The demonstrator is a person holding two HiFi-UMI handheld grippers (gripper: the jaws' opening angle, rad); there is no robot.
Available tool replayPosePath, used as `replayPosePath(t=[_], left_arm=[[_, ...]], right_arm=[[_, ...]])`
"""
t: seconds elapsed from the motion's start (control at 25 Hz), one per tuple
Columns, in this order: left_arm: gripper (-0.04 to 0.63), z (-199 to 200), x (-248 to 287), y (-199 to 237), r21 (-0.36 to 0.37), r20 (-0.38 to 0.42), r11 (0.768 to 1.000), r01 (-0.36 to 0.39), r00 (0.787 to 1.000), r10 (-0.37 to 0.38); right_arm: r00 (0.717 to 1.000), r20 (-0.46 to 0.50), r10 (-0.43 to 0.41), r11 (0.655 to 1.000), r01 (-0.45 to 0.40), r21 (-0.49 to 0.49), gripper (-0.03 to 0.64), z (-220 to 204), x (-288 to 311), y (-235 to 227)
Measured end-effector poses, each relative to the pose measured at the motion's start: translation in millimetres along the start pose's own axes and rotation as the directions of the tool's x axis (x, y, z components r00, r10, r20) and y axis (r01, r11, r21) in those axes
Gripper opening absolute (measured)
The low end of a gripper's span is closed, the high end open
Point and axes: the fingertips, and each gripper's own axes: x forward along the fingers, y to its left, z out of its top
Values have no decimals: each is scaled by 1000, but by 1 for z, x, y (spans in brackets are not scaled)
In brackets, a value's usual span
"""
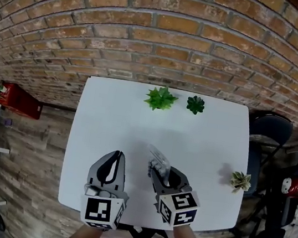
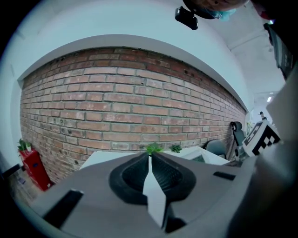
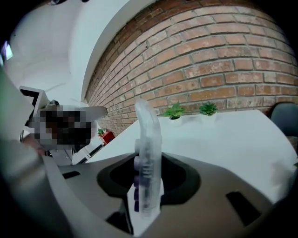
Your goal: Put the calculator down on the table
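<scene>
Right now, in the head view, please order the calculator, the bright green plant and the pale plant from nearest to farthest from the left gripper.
1. calculator: just right of the left gripper, held by the right gripper.
2. bright green plant: far side, ahead.
3. pale plant: far right edge.

Tally on and beside the white table.
One table (image 1: 206,147); three small potted plants: bright green plant (image 1: 160,98) and darker plant (image 1: 195,104) at the far edge, pale plant (image 1: 240,181) near the right edge; one calculator (image 3: 148,153); two grippers, left gripper (image 1: 113,158) and right gripper (image 1: 157,172); one red box (image 1: 21,101) beyond the left edge.
</scene>
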Motion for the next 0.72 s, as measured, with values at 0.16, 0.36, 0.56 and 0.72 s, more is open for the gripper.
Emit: replayPosePath(t=[0.16,0.36,0.56,0.72], left_arm=[[25,-8,5,8,-6,-15,1000,-12,1000,12],[25,-8,9,13,1,-15,1000,-12,1000,12],[26,-14,12,16,-7,-31,1000,-10,999,9],[26,-17,16,19,-11,-39,1000,-9,999,8]], right_arm=[[1000,-26,17,1000,-17,15,135,-10,9,1],[999,-42,29,998,-27,51,135,-18,18,1],[998,-39,58,991,-53,121,137,-19,25,1],[994,-61,89,983,-78,167,141,-20,32,0]])
